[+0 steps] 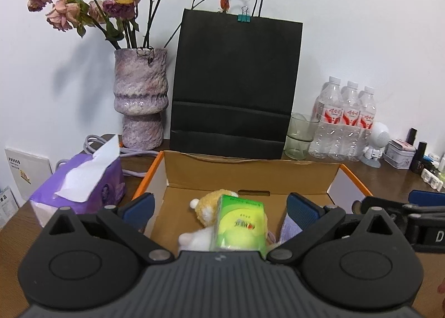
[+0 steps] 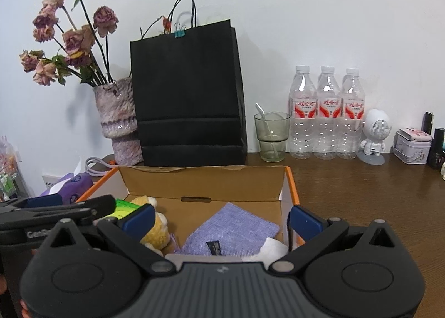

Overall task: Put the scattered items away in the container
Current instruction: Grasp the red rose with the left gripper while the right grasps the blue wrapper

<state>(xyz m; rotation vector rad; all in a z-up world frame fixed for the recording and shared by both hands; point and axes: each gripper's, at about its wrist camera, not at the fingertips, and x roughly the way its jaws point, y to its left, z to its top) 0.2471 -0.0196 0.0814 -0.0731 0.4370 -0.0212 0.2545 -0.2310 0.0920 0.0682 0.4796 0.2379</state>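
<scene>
Both grippers, left (image 1: pixel 219 211) and right (image 2: pixel 221 219), hang spread and empty over an orange-edged cardboard box (image 2: pixel 289 187). Inside lie a fuzzy yellow toy (image 1: pixel 207 206), glossy green packet (image 1: pixel 240 225) and woven purple cloth (image 2: pixel 233 227).

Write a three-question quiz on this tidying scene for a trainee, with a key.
1. True or false: the green tissue packet lies inside the open cardboard box with orange edges.
2. What lies in the box beside the yellow-and-white plush toy? A) a folded lilac cloth B) a red cup C) a metal spoon
3. Fill in: both the left gripper and the right gripper have their jaws ____.

Key: 1 true; 2 A; 3 open
</scene>
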